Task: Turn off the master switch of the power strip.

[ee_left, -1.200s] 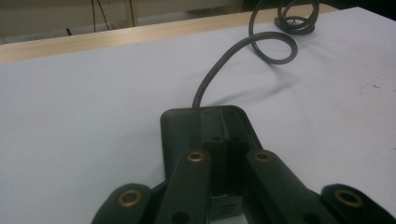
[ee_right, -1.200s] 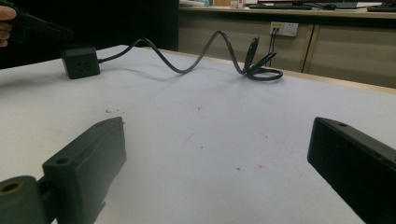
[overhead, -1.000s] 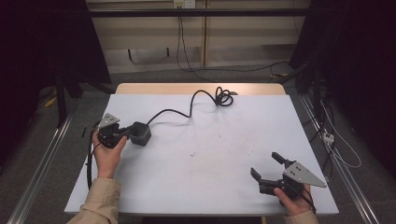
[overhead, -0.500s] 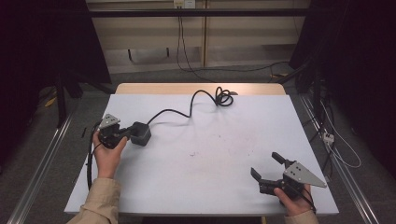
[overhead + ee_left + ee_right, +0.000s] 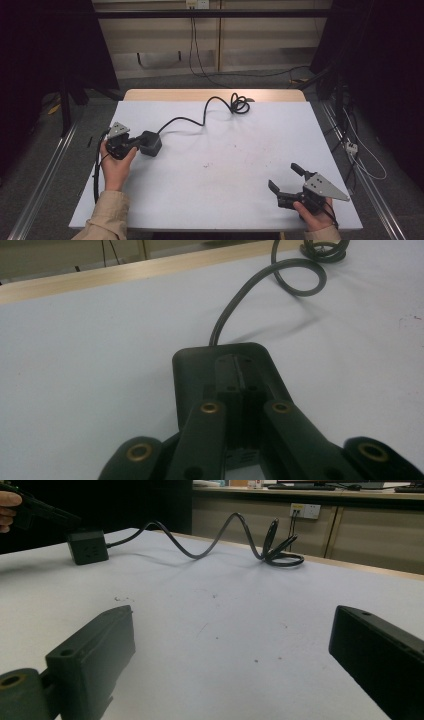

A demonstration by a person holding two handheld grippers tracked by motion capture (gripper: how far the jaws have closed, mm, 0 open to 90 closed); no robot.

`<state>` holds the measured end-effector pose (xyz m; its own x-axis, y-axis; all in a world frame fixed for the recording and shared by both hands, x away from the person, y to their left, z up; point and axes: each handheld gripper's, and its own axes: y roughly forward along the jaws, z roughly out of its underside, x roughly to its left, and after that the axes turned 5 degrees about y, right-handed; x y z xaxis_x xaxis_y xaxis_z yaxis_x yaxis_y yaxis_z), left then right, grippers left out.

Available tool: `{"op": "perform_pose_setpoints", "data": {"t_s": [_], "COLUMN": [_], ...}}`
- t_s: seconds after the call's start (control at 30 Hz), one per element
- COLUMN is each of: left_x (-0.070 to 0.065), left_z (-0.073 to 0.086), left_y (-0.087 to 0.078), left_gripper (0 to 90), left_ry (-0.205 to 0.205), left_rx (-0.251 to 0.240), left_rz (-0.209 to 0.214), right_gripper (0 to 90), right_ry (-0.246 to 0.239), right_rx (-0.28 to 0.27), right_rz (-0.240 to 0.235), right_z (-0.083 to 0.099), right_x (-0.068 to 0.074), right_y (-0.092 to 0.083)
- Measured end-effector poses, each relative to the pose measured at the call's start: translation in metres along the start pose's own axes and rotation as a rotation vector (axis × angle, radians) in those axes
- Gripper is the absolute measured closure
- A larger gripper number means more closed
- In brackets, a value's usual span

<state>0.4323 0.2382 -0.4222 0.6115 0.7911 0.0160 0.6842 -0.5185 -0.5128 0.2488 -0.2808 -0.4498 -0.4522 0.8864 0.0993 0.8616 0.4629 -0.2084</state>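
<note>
A black power cube [image 5: 150,143] [image 5: 200,365] [image 5: 87,546] sits on the left part of the white table [image 5: 225,150]. Its black cable [image 5: 186,120] runs back to a coil [image 5: 240,105] [image 5: 280,550] near the far edge. My left gripper [image 5: 137,144] [image 5: 241,396] lies in a hand, jaws shut together, with the tips resting against the cube's near top side. It also appears far off in the right gripper view [image 5: 45,512]. At the front right corner a hand holds my right gripper [image 5: 284,176] [image 5: 232,617], its jaws wide open over bare table with nothing between them.
A wooden strip [image 5: 200,95] edges the table's far side. Metal rails [image 5: 45,170] run along the floor at both sides, and loose cables [image 5: 360,155] lie on the floor to the right. A wall outlet [image 5: 304,511] sits behind the table.
</note>
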Motion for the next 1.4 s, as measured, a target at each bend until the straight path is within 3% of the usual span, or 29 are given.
{"op": "perform_pose_setpoints", "data": {"t_s": [1.4], "left_x": [-0.0048], "left_z": [-0.0001], "left_y": [0.0002], "left_gripper": [90.0], "left_ry": [0.003], "left_rx": [0.007], "left_rz": [-0.03], "right_gripper": [4.0], "right_ry": [-0.002], "right_rx": [0.001], "right_rz": [-0.002], "right_z": [-0.0002], "right_x": [0.0008], "right_y": [-0.0006]}}
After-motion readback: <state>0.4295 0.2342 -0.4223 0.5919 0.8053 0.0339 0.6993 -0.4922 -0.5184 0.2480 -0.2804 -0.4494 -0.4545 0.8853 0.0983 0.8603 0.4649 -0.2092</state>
